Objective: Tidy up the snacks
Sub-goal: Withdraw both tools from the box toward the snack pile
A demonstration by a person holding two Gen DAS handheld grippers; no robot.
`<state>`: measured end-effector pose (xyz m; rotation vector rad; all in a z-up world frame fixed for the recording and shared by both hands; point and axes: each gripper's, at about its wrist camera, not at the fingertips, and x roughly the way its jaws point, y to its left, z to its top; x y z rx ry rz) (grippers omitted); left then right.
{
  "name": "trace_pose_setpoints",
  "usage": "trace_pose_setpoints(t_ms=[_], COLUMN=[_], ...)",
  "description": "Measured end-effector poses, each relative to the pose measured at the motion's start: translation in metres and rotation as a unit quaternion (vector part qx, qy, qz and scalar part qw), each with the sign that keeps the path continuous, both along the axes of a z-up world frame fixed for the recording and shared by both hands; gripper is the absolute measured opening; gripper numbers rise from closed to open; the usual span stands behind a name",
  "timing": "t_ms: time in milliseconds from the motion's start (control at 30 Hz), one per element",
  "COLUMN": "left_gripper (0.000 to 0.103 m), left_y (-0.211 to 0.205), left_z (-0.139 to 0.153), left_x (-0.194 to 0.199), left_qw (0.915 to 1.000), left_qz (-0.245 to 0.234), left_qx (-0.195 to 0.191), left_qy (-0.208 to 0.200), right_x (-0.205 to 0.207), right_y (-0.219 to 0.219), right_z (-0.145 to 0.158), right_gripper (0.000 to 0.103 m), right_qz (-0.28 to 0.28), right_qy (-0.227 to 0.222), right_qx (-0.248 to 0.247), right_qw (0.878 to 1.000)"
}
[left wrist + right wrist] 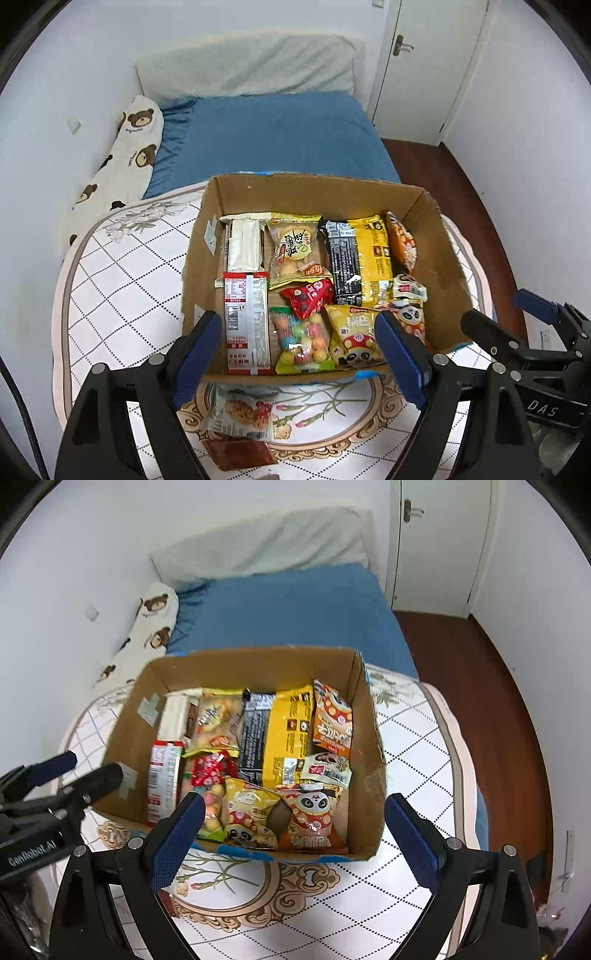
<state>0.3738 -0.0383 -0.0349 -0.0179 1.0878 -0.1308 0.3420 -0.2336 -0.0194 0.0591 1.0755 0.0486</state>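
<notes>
A cardboard box [432,229] stands on a round table and holds several snack packets, among them a red-and-white bar [246,321], a candy-ball bag [303,339], a yellow packet [373,254] and a panda bag [314,812]. Two packets lie on the table in front of the box: a clear cookie packet [242,411] and a brown one [240,452]. My left gripper [299,354] is open and empty, hovering over the box's near edge. My right gripper [293,834] is open and empty at the box's [373,738] near side.
The table has a white patterned cloth [122,295]. Behind it is a bed with a blue sheet [280,136] and a bear-print pillow [125,155]. A white door [428,62] and a dark wood floor [469,686] are at the right.
</notes>
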Motion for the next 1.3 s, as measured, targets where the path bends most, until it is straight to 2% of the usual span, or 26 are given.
trace_pose_setpoints(t_ms=[267,467,600,633,667,700,833,933,1033,1100,1200,1300], left_gripper=[0.085,0.085,0.085,0.085,0.085,0.085,0.085,0.085,0.085,0.084,0.084,0.084], left_y=[0.001,0.019,0.052,0.062,0.074,0.083,0.123,0.144,0.161,0.168,0.176,0.179], left_z=[0.035,0.043,0.02,0.011,-0.003,-0.015,-0.063,-0.093,-0.118,-0.134,-0.154,-0.168], left_x=[-0.038,-0.064,-0.08,-0.083,-0.086,-0.088,-0.099,-0.109,-0.119,-0.125,-0.136,-0.145], left_qw=[0.9986,0.9977,0.997,0.9966,0.9956,0.9946,0.9867,0.9795,0.9726,0.9688,0.9639,0.9609], left_qz=[0.002,0.026,0.068,0.079,0.093,0.102,0.142,0.164,0.18,0.184,0.186,0.183], left_qx=[-0.003,-0.018,-0.007,0.001,0.012,0.018,0.039,0.063,0.081,0.098,0.117,0.133], left_qy=[-0.053,-0.06,-0.035,-0.025,-0.008,0.007,0.069,0.099,0.123,0.135,0.151,0.16], right_x=[-0.034,-0.058,-0.069,-0.071,-0.071,-0.073,-0.072,-0.067,-0.062,-0.061,-0.062,-0.064], right_y=[0.005,0.006,0.018,0.025,0.033,0.037,0.073,0.1,0.143,0.178,0.225,0.262], right_z=[0.037,0.043,0.011,-0.002,-0.016,-0.026,-0.087,-0.116,-0.132,-0.14,-0.154,-0.173], right_gripper=[0.099,0.1,0.098,0.086,0.069,0.065,0.065,0.065,0.066,0.07,0.078,0.081], right_qz=[0.002,0.007,0.015,0.026,0.036,0.039,0.058,0.07,0.139,0.204,0.296,0.37], right_qy=[-0.052,-0.045,0.001,0.018,0.039,0.053,0.127,0.145,0.135,0.127,0.125,0.128], right_qx=[-0.005,0.042,0.078,0.086,0.095,0.105,0.172,0.181,0.132,0.062,-0.033,-0.114], right_qw=[0.999,0.998,0.997,0.996,0.994,0.992,0.975,0.97,0.972,0.969,0.946,0.913])
